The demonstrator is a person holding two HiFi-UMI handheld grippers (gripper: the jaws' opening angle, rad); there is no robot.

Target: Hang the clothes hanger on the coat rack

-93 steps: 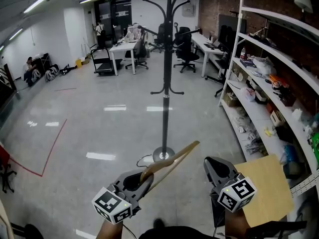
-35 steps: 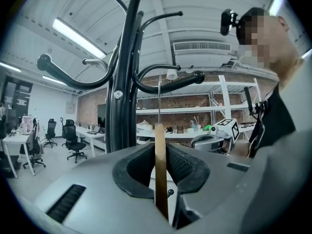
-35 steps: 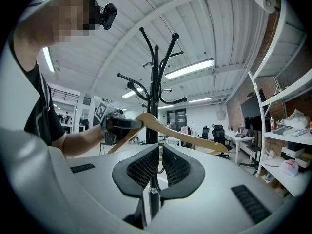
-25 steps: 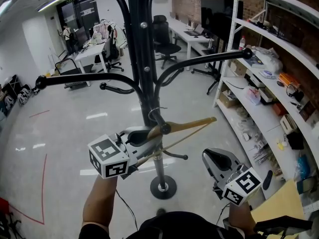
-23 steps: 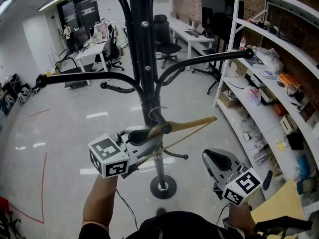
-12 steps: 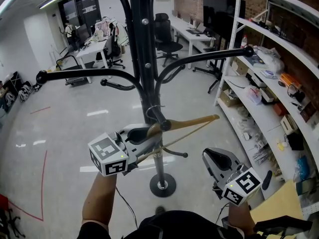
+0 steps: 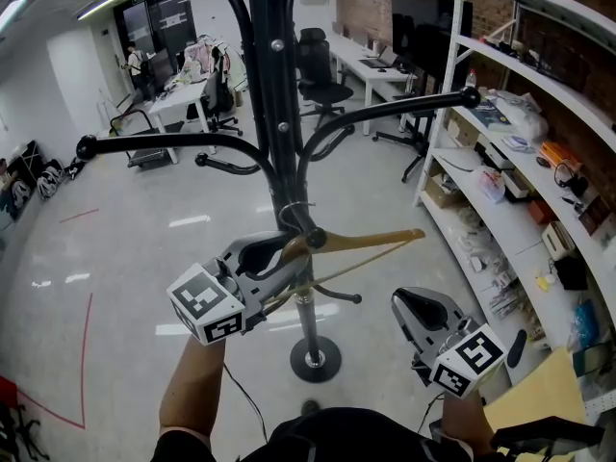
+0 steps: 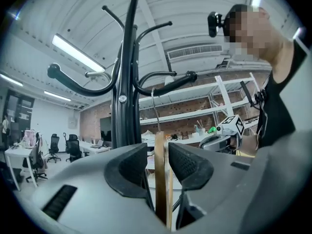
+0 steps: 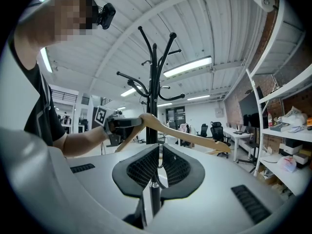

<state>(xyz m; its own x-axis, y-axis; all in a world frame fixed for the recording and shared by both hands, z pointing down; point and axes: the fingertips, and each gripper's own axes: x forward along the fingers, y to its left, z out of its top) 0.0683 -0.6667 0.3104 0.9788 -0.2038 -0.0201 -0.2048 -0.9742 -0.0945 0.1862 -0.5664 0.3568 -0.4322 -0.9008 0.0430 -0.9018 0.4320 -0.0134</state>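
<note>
Biggest thing on my right is the white shelving [image 7: 445, 104], boards loaded with boxes, bags and small clutter I can't really make out. Dead ahead is the black coat rack [image 7: 274, 85], arms curving out at a few heights. The clothes hanger [image 7: 371, 240] is light wood with a thin lower bar and a wire hook, tilted, long end pointing toward the shelves, and the hook looks looped over one of the lower rack arms. My left gripper [image 7: 281, 256] is opening, hanger neck standing between the pads with gaps on both sides. My right gripper [image 7: 416, 308] is off to the side, closed on nothing.
</note>
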